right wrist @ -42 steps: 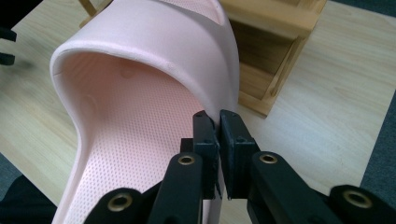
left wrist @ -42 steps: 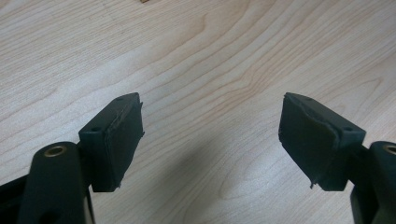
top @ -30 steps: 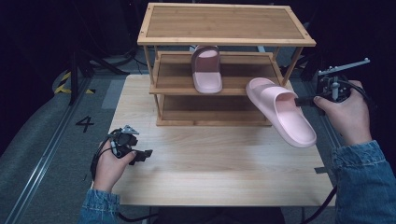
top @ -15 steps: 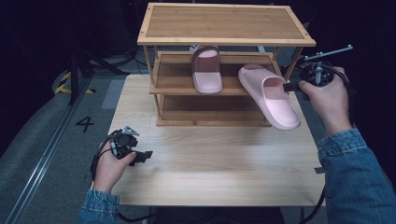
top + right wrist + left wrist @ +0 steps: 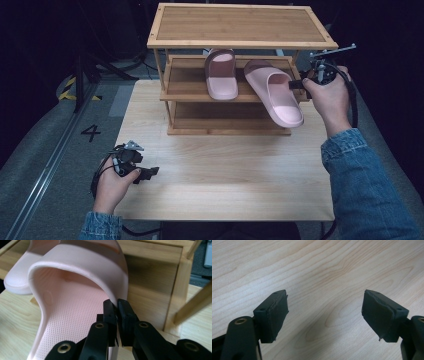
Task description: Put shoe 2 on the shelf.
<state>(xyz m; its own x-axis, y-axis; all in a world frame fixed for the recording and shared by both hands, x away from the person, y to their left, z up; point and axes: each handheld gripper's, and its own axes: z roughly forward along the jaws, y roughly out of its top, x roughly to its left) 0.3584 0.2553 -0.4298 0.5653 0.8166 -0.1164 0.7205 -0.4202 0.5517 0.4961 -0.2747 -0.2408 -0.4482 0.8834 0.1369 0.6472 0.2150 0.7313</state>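
At the rack (image 5: 240, 95), right hand-held gripper (image 5: 296, 85) pinches slipper (image 5: 277, 95).

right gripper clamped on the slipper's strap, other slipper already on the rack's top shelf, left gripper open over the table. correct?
Not quite. The other slipper sits on the rack's middle shelf, under the top board, as the high view shows. The rest holds: the right gripper is clamped on the carried slipper's strap, and the left gripper is open over the table.
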